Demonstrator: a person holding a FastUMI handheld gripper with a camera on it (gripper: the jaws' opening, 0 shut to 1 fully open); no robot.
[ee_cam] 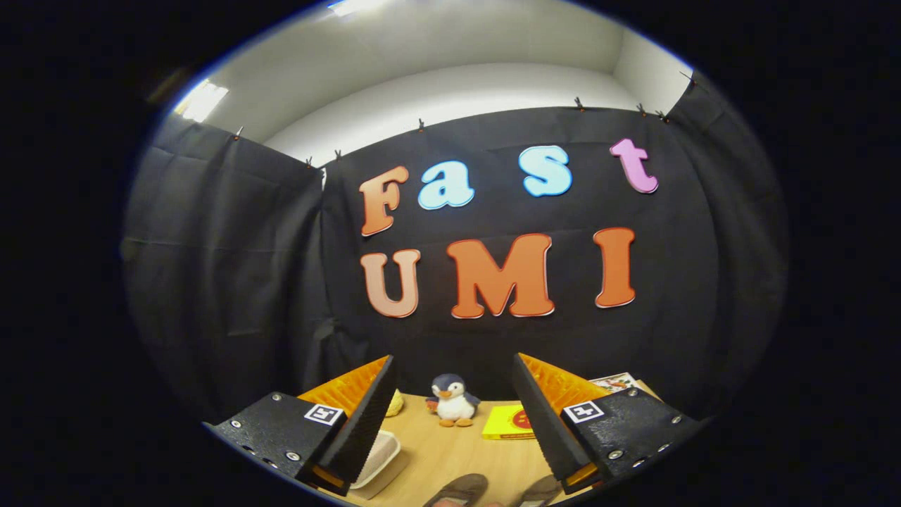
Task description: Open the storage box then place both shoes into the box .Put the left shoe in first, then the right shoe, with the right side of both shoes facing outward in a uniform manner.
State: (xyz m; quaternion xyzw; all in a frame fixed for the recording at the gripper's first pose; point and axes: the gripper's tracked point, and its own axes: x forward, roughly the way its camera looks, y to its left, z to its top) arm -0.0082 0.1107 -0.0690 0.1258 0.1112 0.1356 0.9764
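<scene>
Between open fingers [454, 380]: shoes [457, 489].

My gripper [454, 394] is raised and level, jaws spread wide apart, with nothing gripped between them.

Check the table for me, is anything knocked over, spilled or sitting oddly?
Nothing stands out. The tool is open and holds nothing. Beyond it, a toy penguin stands upright on the table beside a flat yellow box. Two shoes peek in between the fingers, too cut off to judge. A white tray lies flat.
</scene>
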